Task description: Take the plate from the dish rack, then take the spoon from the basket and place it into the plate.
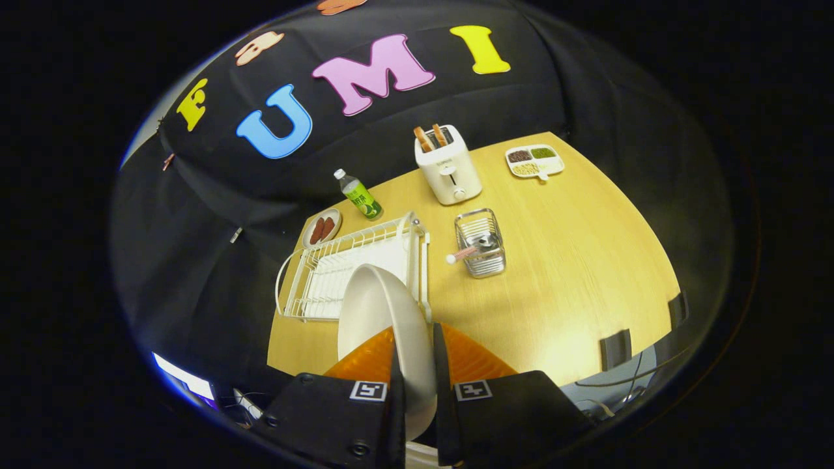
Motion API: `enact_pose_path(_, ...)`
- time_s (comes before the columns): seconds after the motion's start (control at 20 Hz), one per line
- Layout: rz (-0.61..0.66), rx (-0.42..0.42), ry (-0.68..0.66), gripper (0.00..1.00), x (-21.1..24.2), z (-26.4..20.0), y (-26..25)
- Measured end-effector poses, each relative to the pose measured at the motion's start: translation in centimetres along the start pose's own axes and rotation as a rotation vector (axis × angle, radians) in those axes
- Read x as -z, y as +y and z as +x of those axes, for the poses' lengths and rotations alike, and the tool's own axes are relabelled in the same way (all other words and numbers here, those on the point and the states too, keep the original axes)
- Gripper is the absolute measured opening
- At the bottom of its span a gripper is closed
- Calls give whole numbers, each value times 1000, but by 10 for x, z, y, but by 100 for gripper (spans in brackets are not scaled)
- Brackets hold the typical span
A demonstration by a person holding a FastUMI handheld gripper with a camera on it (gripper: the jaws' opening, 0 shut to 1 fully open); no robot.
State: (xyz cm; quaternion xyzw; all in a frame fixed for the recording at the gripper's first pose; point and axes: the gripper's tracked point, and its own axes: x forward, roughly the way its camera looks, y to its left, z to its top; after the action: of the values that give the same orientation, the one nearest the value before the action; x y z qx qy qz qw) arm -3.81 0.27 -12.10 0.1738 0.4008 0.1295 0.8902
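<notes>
Both fingers of our tongs (414, 365) pinch the white plate (384, 319) by its rim; we judge it rigid, slippery, breakable, dish rack (313, 280) at ten o'clock.

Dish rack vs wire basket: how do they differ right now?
The dish rack is white, wide and low; the wire basket is bare metal, narrow and tall. The rack's tray looks bare, while the basket holds a pink-handled spoon. The gripper holds the white plate edge-on over the rack's near end. Both stand on the wooden table.
</notes>
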Motion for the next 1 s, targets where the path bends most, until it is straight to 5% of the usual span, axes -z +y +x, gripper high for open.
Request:
enact_pose_path(0.7, 79, 41, 247, 23, 50, 95, -96)
enact_pose_path(1.0, 37, -52, 322, 25, 61, 130, -106)
